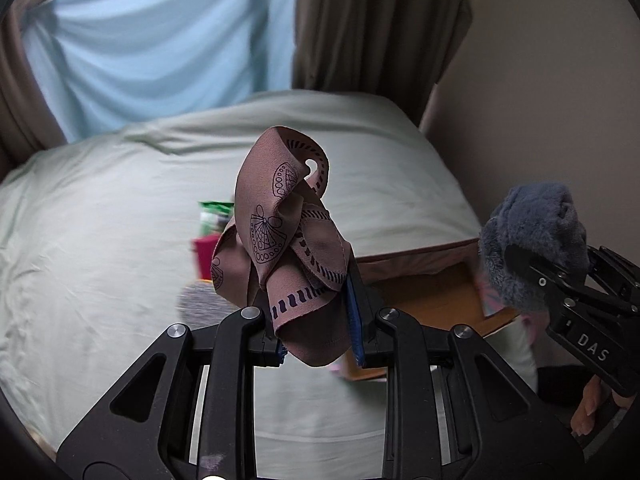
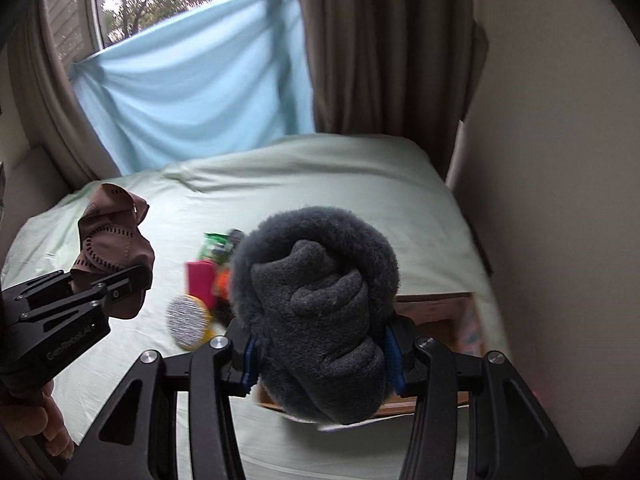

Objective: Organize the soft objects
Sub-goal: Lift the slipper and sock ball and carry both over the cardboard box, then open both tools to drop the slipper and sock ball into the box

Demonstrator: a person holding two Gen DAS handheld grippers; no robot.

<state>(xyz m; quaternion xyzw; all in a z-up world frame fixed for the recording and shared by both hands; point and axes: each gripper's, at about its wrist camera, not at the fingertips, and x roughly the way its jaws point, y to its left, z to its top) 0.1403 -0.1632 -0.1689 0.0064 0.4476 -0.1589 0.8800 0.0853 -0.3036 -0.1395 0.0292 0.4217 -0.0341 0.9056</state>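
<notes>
Your left hand-held gripper [image 1: 316,332] was clamped on a bunched pink patterned cloth [image 1: 280,240], and your right hand-held gripper [image 2: 320,364] pinched a rolled grey fleece [image 2: 316,312], both lifted clear above the bed [image 1: 100,220], probably for carrying to the open box [image 1: 436,296] just beyond them. Only the right wrist view showed the round scrubber [image 2: 186,322] among the leftover items.

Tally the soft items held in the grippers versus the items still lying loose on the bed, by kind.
Held pink-brown patterned cloth: 1
Held dark grey fuzzy bundle: 1
Loose grey-and-yellow round pad: 1
Loose magenta item: 1
Loose green packet: 1
Total: 5
</notes>
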